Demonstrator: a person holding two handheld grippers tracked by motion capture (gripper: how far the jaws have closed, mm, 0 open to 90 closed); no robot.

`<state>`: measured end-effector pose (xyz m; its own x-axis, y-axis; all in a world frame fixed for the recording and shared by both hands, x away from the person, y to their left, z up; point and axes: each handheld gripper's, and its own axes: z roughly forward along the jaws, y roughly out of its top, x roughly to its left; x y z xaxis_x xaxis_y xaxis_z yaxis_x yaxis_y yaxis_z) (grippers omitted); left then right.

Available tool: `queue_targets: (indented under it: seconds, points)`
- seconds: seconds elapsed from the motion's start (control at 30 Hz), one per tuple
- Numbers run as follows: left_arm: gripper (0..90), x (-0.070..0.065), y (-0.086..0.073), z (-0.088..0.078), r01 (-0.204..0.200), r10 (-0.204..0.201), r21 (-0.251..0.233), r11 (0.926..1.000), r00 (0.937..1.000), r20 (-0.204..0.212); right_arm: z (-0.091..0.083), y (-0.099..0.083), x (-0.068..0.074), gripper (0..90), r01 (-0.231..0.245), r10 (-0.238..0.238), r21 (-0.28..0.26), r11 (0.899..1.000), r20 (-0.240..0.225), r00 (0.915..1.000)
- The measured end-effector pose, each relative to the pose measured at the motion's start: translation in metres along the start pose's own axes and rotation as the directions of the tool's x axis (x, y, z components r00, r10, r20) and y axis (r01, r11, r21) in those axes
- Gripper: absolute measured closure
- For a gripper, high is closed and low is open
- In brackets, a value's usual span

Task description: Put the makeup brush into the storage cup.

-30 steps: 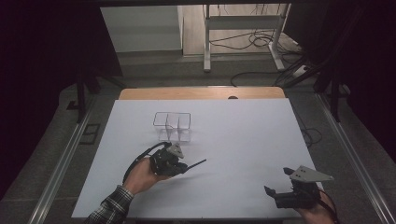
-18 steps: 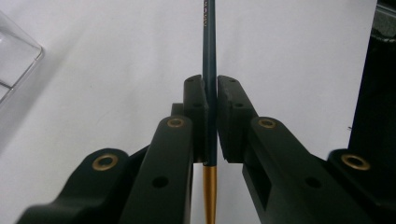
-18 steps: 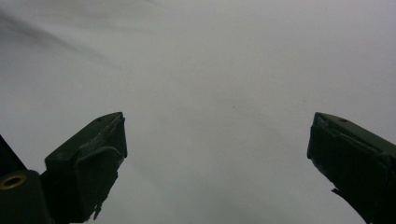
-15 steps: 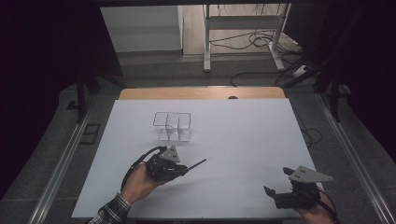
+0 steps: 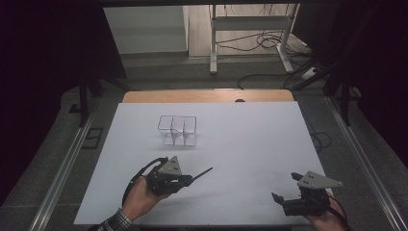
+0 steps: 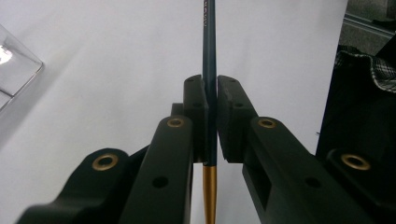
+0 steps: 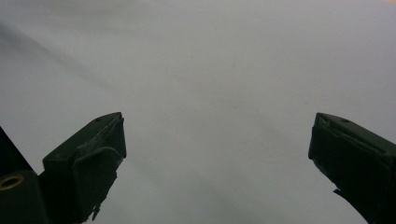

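My left gripper (image 5: 189, 179) is at the near left of the white table (image 5: 250, 139), shut on a slim dark pen (image 5: 203, 173) that points right and away from me. In the left gripper view the pen (image 6: 208, 42) runs straight up between the closed jaws of the left gripper (image 6: 210, 88), with its gold end (image 6: 209, 191) behind them. A clear plastic compartment box (image 5: 177, 130) stands beyond the left gripper, apart from it; its corner (image 6: 16, 65) is at the left edge of that view. My right gripper (image 5: 284, 186) is at the near right, open and empty (image 7: 219, 135).
A wooden strip (image 5: 207, 96) borders the table's far edge. Metal rails (image 5: 62, 173) run along both sides. A plaid sleeve (image 6: 369, 70) hangs at the right of the left gripper view. Cables and a frame's legs (image 5: 250, 43) lie on the floor beyond.
My left gripper has drawn back toward the near edge and slightly left, still holding the pen. The right gripper has barely moved.
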<state>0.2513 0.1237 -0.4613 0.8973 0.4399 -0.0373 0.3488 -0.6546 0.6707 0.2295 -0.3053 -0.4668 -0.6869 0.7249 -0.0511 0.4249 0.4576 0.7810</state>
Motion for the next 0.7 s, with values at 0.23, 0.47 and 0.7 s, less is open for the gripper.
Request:
queue_targets:
  seconds: [0.23,0.47,0.7]
  points:
    - [83.8,-0.006,-0.004,0.000,-0.009,0.009,0.010,0.9999,0.9999,-0.009,0.002,0.002,0.002,3.8,0.015,-0.015,0.019,1.000,-0.019,0.9997]
    - [83.8,-0.009,-0.002,0.003,-0.024,0.024,0.035,0.9991,0.9997,-0.003,0.005,0.008,0.007,1.3,0.028,-0.026,0.034,0.999,-0.043,0.9987]
    - [83.8,-0.011,-0.001,0.006,-0.037,0.037,0.048,0.9982,0.9993,0.001,0.010,0.019,0.013,0.6,0.052,-0.047,0.054,0.997,-0.075,0.9961]
